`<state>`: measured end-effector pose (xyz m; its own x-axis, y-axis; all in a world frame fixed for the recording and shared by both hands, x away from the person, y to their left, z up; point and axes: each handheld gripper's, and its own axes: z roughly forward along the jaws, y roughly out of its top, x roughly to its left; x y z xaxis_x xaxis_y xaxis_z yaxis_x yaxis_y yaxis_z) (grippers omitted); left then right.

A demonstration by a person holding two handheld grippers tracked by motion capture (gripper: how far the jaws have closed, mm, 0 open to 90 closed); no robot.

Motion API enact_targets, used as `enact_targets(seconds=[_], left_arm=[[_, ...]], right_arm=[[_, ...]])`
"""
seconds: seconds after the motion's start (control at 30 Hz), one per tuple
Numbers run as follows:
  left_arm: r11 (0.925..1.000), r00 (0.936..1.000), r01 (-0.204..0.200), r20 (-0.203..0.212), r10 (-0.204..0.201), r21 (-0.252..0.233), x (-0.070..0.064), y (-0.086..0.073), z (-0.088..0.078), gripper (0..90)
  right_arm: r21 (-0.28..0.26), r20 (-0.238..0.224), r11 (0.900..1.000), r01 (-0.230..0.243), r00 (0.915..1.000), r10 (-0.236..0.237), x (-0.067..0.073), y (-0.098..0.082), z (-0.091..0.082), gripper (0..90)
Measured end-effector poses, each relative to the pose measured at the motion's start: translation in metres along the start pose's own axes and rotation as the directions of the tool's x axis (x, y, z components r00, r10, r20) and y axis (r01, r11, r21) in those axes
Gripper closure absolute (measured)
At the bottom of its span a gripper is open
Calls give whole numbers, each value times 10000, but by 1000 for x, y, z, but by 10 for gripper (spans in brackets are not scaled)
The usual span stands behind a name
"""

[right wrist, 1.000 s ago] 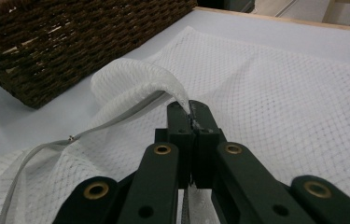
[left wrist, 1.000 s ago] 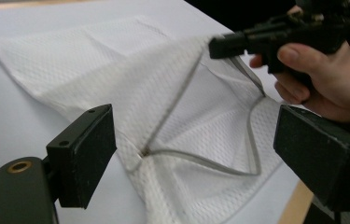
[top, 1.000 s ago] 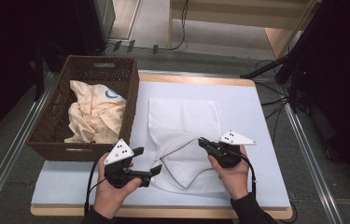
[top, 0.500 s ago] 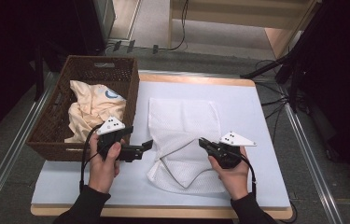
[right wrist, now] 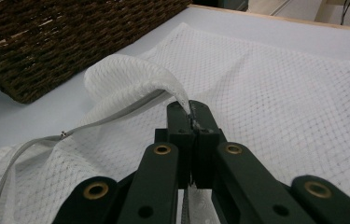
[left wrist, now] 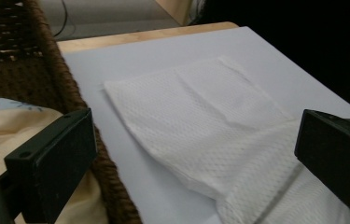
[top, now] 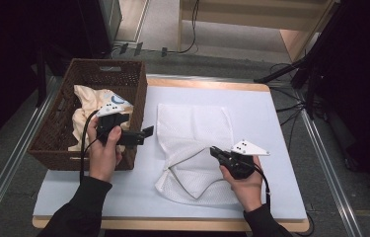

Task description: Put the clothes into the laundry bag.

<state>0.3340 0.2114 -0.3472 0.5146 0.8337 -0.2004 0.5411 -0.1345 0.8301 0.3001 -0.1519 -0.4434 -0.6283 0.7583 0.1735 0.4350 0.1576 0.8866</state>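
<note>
My right gripper [right wrist: 192, 116] clamps the white mesh laundry bag's [top: 192, 133] zipper edge, centre frame; my left gripper's [top: 145, 134] jaws, just opening, stand empty beside the brown wicker basket [top: 54, 143] on the pale blue table [top: 271, 118].

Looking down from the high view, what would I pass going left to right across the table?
Wicker basket holding cream cloth → left gripper, open, at the basket's right edge → white mesh bag → right gripper, shut on the bag's edge.

I count one white mesh laundry bag [top: 192, 143] on the table [top: 276, 123], one brown wicker basket [top: 61, 133] beside it, and one cream garment [top: 86, 106] lying in that basket. My hands carry two grippers: left [top: 145, 133], right [top: 213, 150].
</note>
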Motion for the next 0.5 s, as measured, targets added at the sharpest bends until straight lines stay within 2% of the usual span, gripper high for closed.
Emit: enact_targets(seconds=[0.17, 0.27, 0.37, 0.43, 0.5], left_arm=[[9995, 9996, 282, -29, -283, -154, 18, 14, 1, 0], [9997, 9987, 202, -477, -196, 130, 28, 20, 4, 0], [9988, 9951, 208, -972, -165, 433, 40, 24, 8, 0], [9976, 9949, 483, -915, -436, 500, 52, 25, 10, 0], [9912, 9915, 1185, -614, -1148, 590, 64, 24, 13, 0]], right_arm=[[11, 17, 10000, 52, 10000, -52, 0, 0, 0, 895], [41, 31, 10000, 59, 10000, -59, -1, -1, 0, 895], [67, 35, 10000, 39, 10000, -39, -1, -1, 1, 895], [66, 24, 10000, 30, 10000, -30, -1, -1, 1, 895], [70, 8, 10000, 44, 10000, -44, -1, -1, 0, 895]])
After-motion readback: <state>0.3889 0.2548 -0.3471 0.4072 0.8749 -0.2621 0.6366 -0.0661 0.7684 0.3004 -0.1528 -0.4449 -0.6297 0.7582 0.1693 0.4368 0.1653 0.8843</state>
